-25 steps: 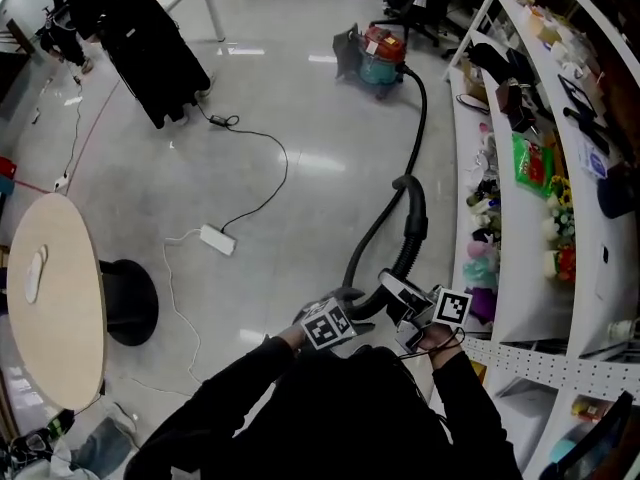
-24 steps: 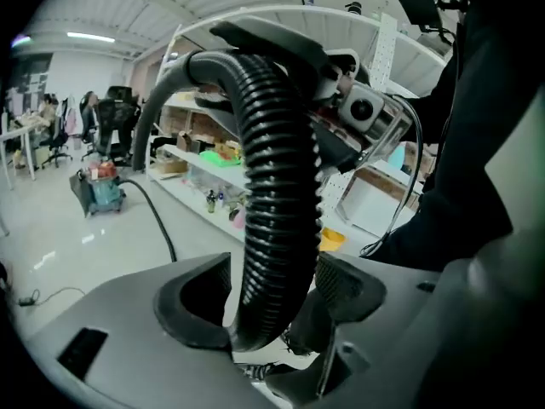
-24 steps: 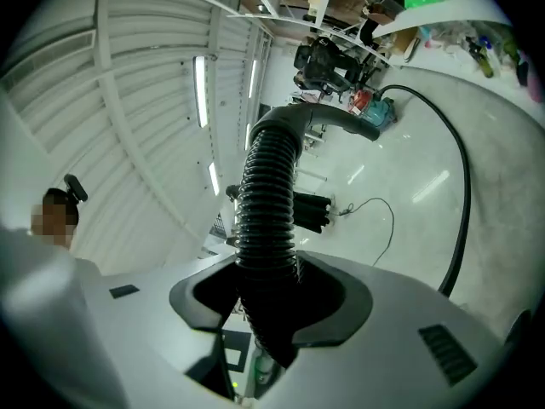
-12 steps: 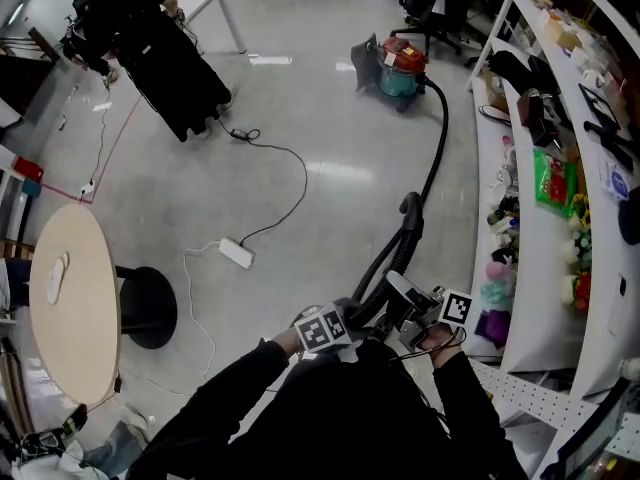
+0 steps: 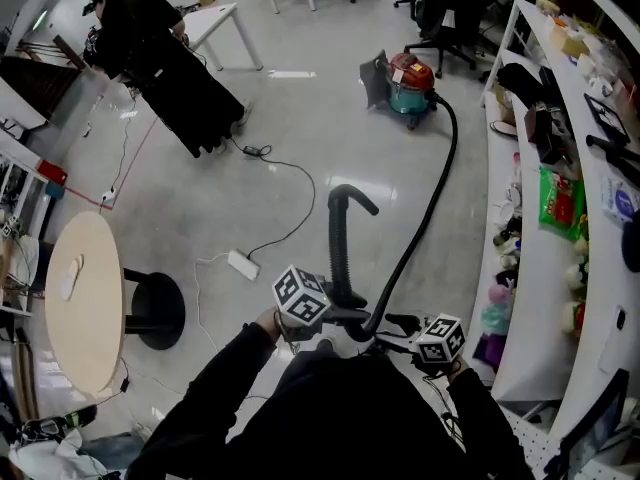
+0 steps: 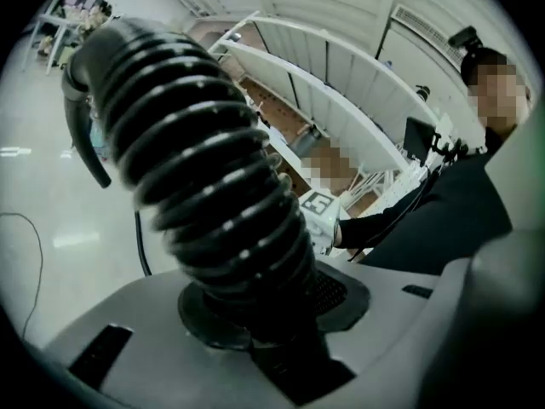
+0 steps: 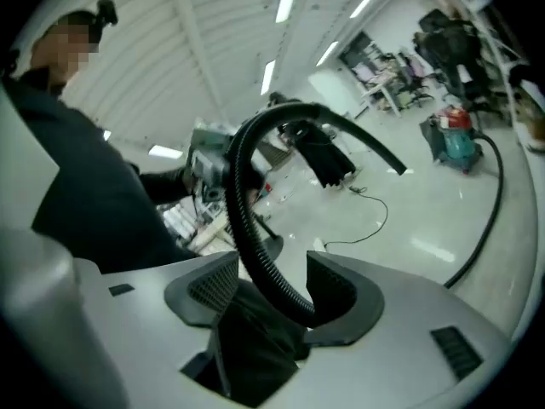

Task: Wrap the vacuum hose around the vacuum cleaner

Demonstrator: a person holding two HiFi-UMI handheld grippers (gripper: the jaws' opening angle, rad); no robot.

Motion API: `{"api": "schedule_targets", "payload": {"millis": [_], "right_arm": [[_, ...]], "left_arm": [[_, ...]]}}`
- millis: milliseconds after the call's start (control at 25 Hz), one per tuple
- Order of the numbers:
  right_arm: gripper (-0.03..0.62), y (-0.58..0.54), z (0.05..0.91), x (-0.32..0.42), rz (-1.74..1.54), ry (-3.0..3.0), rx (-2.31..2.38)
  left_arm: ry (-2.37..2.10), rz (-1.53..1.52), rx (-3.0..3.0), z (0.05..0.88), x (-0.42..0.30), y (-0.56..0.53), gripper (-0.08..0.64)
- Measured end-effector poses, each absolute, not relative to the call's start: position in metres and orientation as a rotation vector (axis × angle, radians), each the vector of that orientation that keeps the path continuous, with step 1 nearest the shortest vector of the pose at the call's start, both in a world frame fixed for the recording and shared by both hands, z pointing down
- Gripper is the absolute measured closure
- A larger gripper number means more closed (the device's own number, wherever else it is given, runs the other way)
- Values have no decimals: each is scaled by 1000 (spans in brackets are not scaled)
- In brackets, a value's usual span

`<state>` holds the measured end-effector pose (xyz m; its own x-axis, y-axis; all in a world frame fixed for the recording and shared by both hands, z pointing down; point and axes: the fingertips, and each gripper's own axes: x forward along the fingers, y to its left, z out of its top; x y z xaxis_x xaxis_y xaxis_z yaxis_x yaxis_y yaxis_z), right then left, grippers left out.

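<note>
While both grippers work one hose, left gripper (image 6: 268, 313): clamped on the thick ribbed end of the hose (image 6: 204, 169), with pads pressed on both sides. It is well apart from the vacuum cleaner (image 5: 410, 80).
Right gripper (image 7: 271, 290): the jaws are opening and partly spread. A run of hose passes between them and leans on one pad, with the other pad clear of it, so there is no real hold.
Hose: its stiff curved end stands up from the grippers toward the vacuum cleaner. The long run drops to the floor and sweeps in one loose arc to the vacuum cleaner's right side, with none of it wound on yet.
Step in hand: gathering slack, by my reading. Keep the left hold fixed, let the hose slide through the right jaws, and walk to the vacuum cleaner rather than drag it over.
Floor cable (image 5: 290, 183): it lies with its power strip (image 5: 243, 264) left of the hose's line to the vacuum cleaner — keep loops off it.
Shelves (image 5: 560, 198): they run close along the right of that line, and the stiff end could knock things there.
Open room: bare floor (image 5: 330, 118) in front and to the left of the vacuum cleaner — likely enough room to circle it.
Person in black (image 5: 170, 63): stands well to the vacuum cleaner's left.
</note>
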<state>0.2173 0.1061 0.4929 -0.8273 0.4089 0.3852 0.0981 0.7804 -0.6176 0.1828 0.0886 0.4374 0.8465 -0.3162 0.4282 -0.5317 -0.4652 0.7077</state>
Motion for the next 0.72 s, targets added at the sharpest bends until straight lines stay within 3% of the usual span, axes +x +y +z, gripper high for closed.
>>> {"api": "schedule_targets", "payload": {"millis": [120, 320, 400, 480, 560, 640, 720], "right_arm": [[313, 126, 496, 207, 549, -2415, -556], [319, 128, 502, 177, 216, -2391, -654], [429, 123, 495, 167, 267, -2418, -672], [431, 112, 486, 158, 428, -2453, -670], [431, 96, 478, 149, 589, -2471, -645], [432, 77, 475, 138, 721, -2474, -591], [431, 55, 472, 125, 853, -2476, -519]], "left_arm": [[-608, 147, 2042, 417, 174, 57, 398], [-586, -106, 1952, 393, 155, 14, 397], [-610, -192, 1914, 392, 145, -3, 397], [-675, -238, 1881, 398, 132, -21, 392], [-722, -206, 1857, 412, 123, -38, 282], [-706, -192, 1837, 425, 112, -49, 227], [-643, -260, 1798, 431, 93, -55, 224]]}}
